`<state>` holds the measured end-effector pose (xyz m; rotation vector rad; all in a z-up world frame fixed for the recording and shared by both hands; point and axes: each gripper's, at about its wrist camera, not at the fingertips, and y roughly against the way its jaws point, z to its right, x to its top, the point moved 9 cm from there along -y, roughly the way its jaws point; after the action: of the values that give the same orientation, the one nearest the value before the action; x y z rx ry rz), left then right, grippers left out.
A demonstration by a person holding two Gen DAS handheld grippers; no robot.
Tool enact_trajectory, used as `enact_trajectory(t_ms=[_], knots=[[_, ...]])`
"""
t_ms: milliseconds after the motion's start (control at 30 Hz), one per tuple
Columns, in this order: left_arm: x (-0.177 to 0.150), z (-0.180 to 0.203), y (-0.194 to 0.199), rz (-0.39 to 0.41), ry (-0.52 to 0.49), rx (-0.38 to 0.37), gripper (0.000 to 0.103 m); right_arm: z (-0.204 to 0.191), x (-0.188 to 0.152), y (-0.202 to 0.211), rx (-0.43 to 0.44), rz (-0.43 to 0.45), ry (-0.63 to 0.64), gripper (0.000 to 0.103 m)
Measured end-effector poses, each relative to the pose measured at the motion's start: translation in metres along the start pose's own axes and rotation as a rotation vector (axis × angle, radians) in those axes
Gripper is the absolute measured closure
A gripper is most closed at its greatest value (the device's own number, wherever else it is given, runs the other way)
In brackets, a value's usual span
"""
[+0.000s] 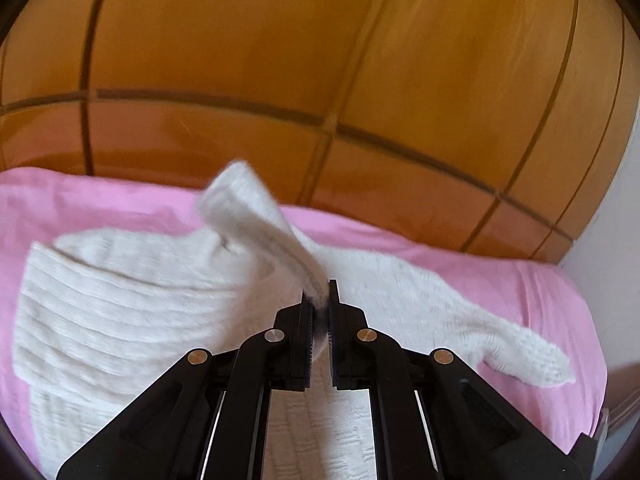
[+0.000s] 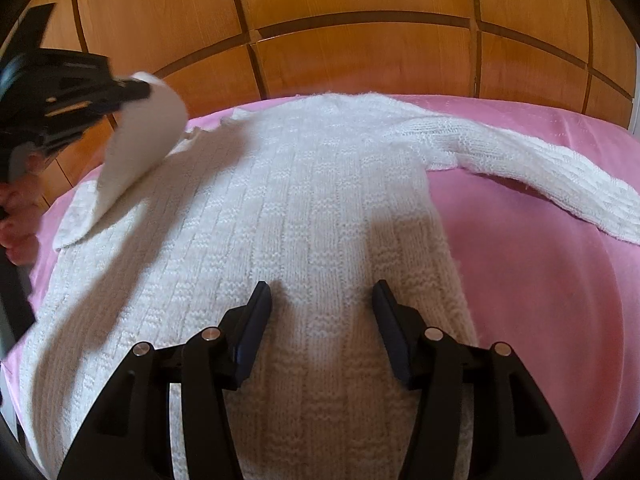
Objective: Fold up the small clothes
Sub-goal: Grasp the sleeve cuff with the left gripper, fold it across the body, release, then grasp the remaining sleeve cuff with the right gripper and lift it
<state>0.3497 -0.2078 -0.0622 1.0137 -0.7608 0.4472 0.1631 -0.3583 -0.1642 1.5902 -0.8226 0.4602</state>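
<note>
A small white knit sweater (image 2: 312,216) lies flat on a pink cloth (image 2: 520,264). My left gripper (image 1: 320,300) is shut on the cuff of one sleeve (image 1: 256,224) and holds it lifted above the sweater's body (image 1: 120,304). In the right wrist view this gripper (image 2: 136,88) shows at the upper left with the raised sleeve (image 2: 140,152) hanging from it. My right gripper (image 2: 320,300) is open and empty, low over the sweater's lower body. The other sleeve (image 2: 540,176) lies stretched out to the right on the cloth.
The pink cloth (image 1: 500,280) covers a raised surface. Behind it stands a wall of orange-brown wooden panels (image 1: 280,60) with dark seams. A person's hand (image 2: 20,216) holds the left gripper at the far left edge.
</note>
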Motion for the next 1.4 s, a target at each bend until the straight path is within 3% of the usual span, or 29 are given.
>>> enact_trajectory(t_ms=[33, 100, 133, 167, 267, 433, 600, 700, 800, 867, 900, 967, 1100, 1200, 1267, 1400], knots=[[-0.006, 0.001, -0.007, -0.022, -0.002, 0.002, 0.097, 0.000, 0.000, 0.000, 0.001, 0.000, -0.001, 0.050], [-0.018, 0.000, -0.015, -0.059, -0.022, 0.019, 0.070, 0.001, 0.000, 0.000, 0.006, 0.001, -0.005, 0.050], [-0.026, -0.002, -0.015, -0.068, -0.031, 0.025, 0.032, 0.001, 0.000, 0.000, 0.007, 0.001, -0.006, 0.049], [-0.032, -0.005, -0.011, -0.065, -0.038, 0.036, 0.010, 0.001, 0.000, 0.000, 0.008, 0.001, -0.007, 0.049], [-0.048, -0.015, 0.009, -0.020, -0.052, 0.015, 0.009, 0.001, 0.001, 0.000, 0.015, 0.001, -0.012, 0.049], [-0.090, -0.061, 0.040, -0.051, -0.058, 0.106, 0.009, 0.002, 0.001, 0.000, 0.020, 0.001, -0.016, 0.049], [-0.108, -0.123, 0.073, -0.050, 0.089, 0.188, 0.009, 0.002, 0.001, 0.000, 0.018, 0.001, -0.016, 0.049], [-0.123, -0.159, 0.083, -0.093, 0.140, 0.272, 0.009, 0.002, 0.001, 0.000, 0.021, 0.002, -0.017, 0.048], [-0.133, -0.182, 0.101, -0.081, 0.148, 0.288, 0.009, 0.001, 0.001, 0.001, 0.032, 0.004, -0.020, 0.046], [-0.139, -0.191, 0.107, -0.106, 0.099, 0.382, 0.009, 0.000, 0.001, 0.002, 0.041, 0.005, -0.024, 0.045], [-0.146, -0.193, 0.105, -0.145, 0.088, 0.388, 0.009, 0.001, 0.001, 0.002, 0.045, 0.006, -0.026, 0.045], [-0.154, -0.190, 0.103, -0.171, 0.061, 0.371, 0.005, 0.001, 0.002, 0.003, 0.048, 0.009, -0.028, 0.045], [-0.157, -0.190, 0.108, -0.147, 0.046, 0.380, 0.004, 0.002, 0.002, 0.007, 0.046, 0.027, -0.042, 0.045], [-0.158, -0.189, 0.112, -0.138, 0.042, 0.387, 0.004, 0.012, 0.005, 0.026, 0.049, 0.108, -0.102, 0.037], [-0.158, -0.188, 0.111, -0.136, 0.048, 0.378, 0.004, 0.028, 0.007, 0.045, 0.082, 0.178, -0.176, 0.033], [-0.155, -0.189, 0.109, -0.134, 0.061, 0.362, 0.004, 0.078, 0.008, 0.057, 0.058, 0.173, -0.309, 0.033]])
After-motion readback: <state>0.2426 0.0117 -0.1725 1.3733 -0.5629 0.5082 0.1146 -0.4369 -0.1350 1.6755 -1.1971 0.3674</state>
